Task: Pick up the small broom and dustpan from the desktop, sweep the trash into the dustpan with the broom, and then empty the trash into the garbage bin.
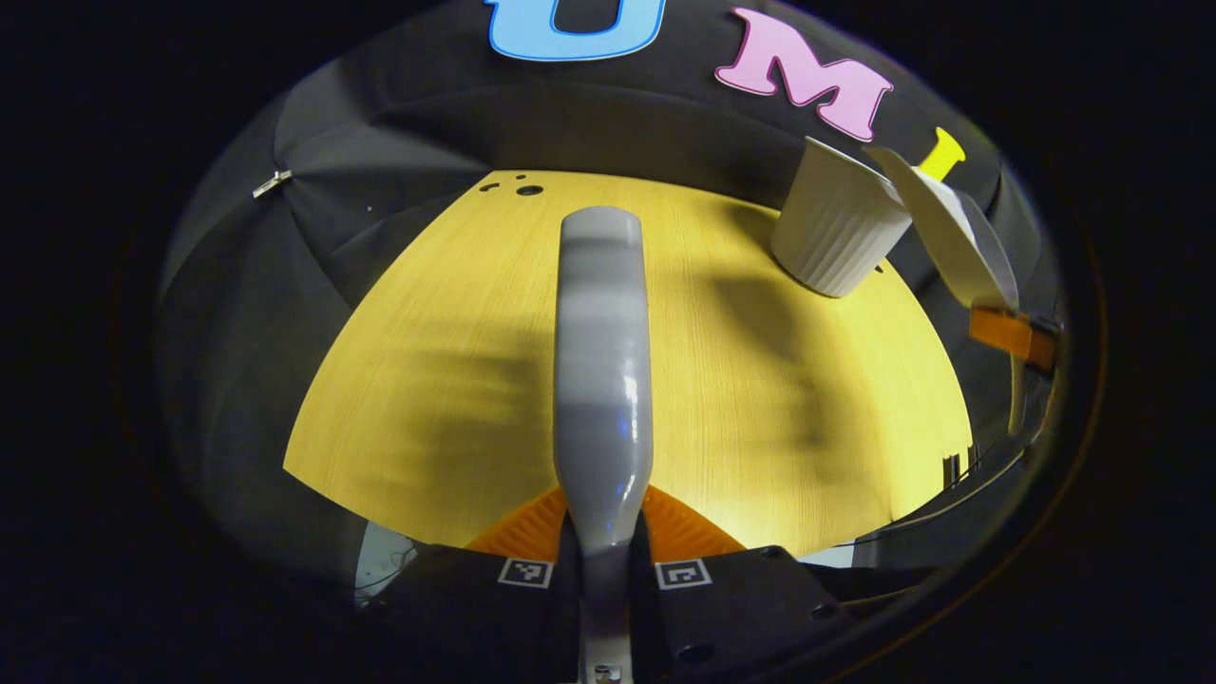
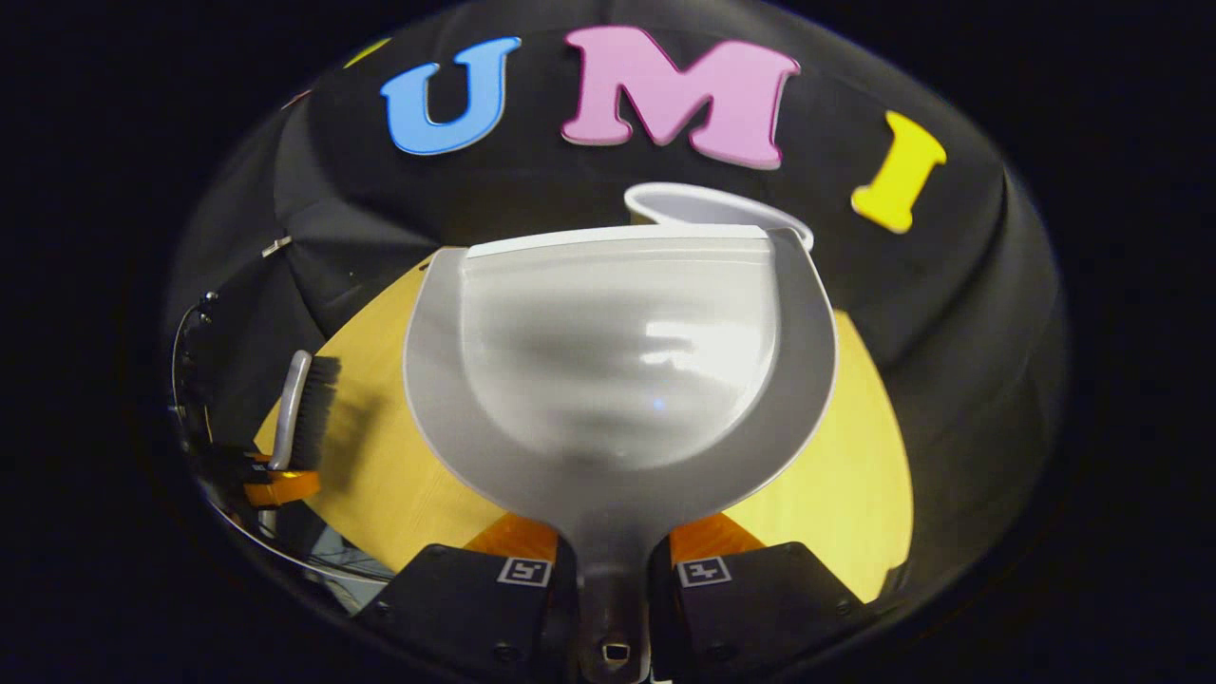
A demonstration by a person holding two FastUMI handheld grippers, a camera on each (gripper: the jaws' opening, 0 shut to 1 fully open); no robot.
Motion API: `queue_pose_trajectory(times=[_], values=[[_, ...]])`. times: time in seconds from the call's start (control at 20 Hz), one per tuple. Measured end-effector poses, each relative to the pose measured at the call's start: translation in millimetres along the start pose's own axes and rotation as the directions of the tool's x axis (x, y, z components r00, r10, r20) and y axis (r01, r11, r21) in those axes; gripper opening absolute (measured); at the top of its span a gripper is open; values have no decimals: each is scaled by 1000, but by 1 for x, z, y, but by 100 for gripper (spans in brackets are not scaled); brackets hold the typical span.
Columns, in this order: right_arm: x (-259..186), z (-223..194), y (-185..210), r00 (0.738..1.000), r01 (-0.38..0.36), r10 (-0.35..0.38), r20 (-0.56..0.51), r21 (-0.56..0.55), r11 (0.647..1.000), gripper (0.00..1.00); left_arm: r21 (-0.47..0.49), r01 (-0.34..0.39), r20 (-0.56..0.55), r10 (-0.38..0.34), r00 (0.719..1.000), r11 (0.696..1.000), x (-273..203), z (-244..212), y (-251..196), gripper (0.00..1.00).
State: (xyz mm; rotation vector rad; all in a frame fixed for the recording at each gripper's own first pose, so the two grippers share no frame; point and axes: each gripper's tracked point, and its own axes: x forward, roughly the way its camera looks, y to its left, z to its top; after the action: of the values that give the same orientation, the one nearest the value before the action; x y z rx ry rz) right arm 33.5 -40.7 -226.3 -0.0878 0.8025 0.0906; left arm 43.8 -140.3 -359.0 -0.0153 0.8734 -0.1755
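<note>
My left gripper point(image 1: 604, 546) is shut on the handle of the small grey broom point(image 1: 602, 380), which points forward above the yellow desktop point(image 1: 427, 380). The white ribbed garbage bin point(image 1: 841, 233) stands at the far right of the desk. In the right gripper view, my right gripper point(image 2: 613, 560) is shut on the stem of the grey dustpan point(image 2: 617, 361). The pan's front lip is held up close to the bin's rim point(image 2: 712, 204), and its scoop looks bare inside. The dustpan point(image 1: 945, 233) also hangs beside the bin in the left gripper view. The broom point(image 2: 299, 408) with dark bristles is at the left.
The desktop point(image 2: 380, 475) ends in a curved front edge, with black cloth walls around it. A few small dark holes point(image 1: 518, 187) mark the desk's far edge. The other gripper's body point(image 1: 1012, 334) sits at the right rim, just past the bin.
</note>
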Motion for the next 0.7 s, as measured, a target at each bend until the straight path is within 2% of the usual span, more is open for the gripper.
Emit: queue_pose_trajectory(times=[0.15,0.3,0.45,0.7], values=[[18,-52,5,993,-32,37,-108,44,999,33,-4,-10,-34,10,999,1000,21,2,9,25],[33,-91,9,976,-55,70,-207,81,995,33,-11,2,-71,-3,997,1000,36,5,2,25],[51,-111,10,961,-54,77,-266,93,994,33,1,18,-122,-18,992,1000,49,10,9,25],[84,-133,11,939,-33,65,-338,102,994,33,71,25,-197,-10,980,997,66,12,11,25]])
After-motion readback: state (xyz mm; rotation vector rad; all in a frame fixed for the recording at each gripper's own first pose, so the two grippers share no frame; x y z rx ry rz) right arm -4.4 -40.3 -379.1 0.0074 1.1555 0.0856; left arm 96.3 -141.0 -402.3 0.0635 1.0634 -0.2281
